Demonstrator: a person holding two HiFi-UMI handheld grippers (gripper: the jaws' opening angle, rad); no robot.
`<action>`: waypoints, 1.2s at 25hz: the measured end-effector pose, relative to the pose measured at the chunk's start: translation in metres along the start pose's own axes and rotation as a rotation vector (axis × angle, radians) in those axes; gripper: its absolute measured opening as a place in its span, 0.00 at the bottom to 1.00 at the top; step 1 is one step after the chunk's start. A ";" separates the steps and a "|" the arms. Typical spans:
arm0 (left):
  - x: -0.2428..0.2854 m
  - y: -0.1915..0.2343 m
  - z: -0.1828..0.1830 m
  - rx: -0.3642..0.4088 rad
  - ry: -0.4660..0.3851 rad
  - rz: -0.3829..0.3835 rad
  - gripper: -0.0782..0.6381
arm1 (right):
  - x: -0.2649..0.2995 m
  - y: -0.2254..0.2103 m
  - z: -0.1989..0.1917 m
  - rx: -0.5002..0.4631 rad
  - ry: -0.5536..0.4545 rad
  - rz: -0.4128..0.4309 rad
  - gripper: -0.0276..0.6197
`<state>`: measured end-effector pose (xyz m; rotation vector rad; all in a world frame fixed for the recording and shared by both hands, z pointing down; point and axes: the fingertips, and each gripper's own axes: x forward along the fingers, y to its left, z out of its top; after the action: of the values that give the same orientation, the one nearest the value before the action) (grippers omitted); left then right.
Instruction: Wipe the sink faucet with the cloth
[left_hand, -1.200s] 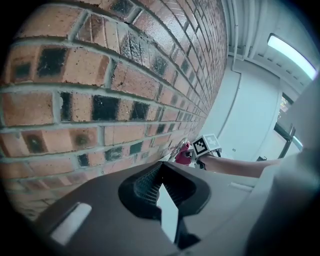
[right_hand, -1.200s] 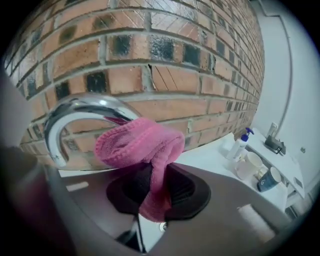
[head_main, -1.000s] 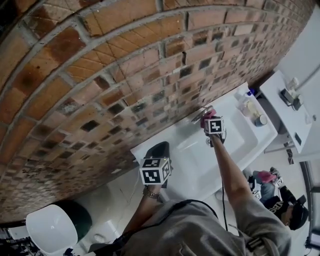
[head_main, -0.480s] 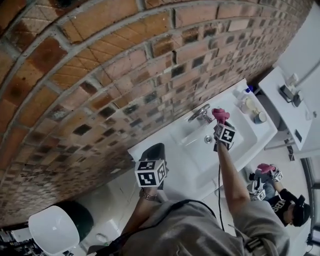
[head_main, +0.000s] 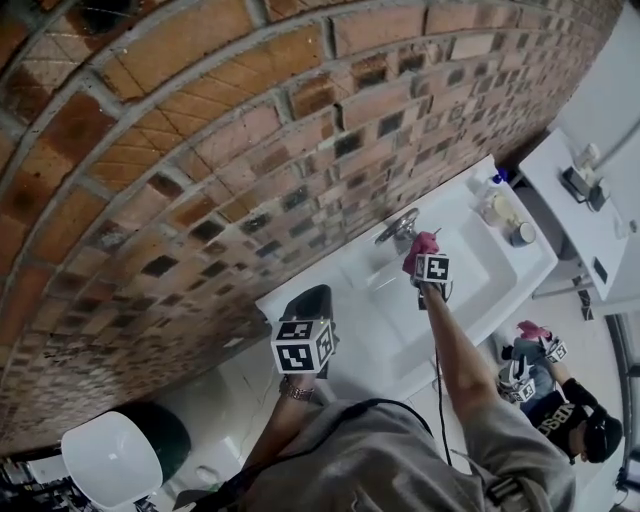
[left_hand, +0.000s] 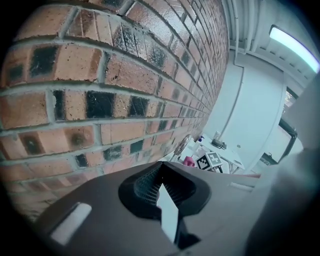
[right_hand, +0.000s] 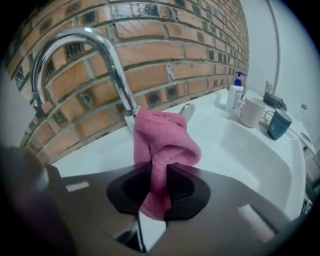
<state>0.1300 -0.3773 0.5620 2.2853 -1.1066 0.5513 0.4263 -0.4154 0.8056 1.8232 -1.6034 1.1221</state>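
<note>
A chrome gooseneck faucet (right_hand: 107, 60) rises from the back ledge of the white sink (right_hand: 260, 155), against the brick wall. My right gripper (right_hand: 156, 187) is shut on a pink cloth (right_hand: 162, 142). The bunched cloth touches the faucet's lower stem beside its lever. In the head view the cloth (head_main: 420, 246) sits just below the faucet (head_main: 398, 226), over the sink (head_main: 380, 330). My left gripper (head_main: 303, 345) hangs at the sink's left end, well away from the faucet. Its jaws (left_hand: 159, 182) look shut with nothing between them.
A soap bottle (right_hand: 233, 92), a white mug (right_hand: 251, 111) and a dark mug (right_hand: 278, 124) stand at the sink's right end. A white side counter (head_main: 590, 215) lies beyond. A person (head_main: 565, 420) crouches on the floor at lower right. A white toilet lid (head_main: 105, 458) shows at lower left.
My right gripper has swung the cloth off the faucet to its right and back left against the faucet's base. The left gripper has barely moved.
</note>
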 end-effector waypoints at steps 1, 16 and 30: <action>0.001 0.000 -0.001 -0.001 0.003 0.001 0.14 | 0.002 0.014 -0.005 -0.036 0.020 0.055 0.15; 0.013 -0.021 -0.007 0.019 0.033 -0.037 0.14 | -0.009 0.031 0.085 -0.061 -0.107 0.057 0.15; 0.006 -0.014 -0.012 0.007 0.035 -0.030 0.14 | -0.017 0.046 0.034 0.057 -0.061 0.254 0.16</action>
<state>0.1431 -0.3663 0.5704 2.2863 -1.0536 0.5817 0.3917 -0.4415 0.7653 1.7393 -1.8980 1.2421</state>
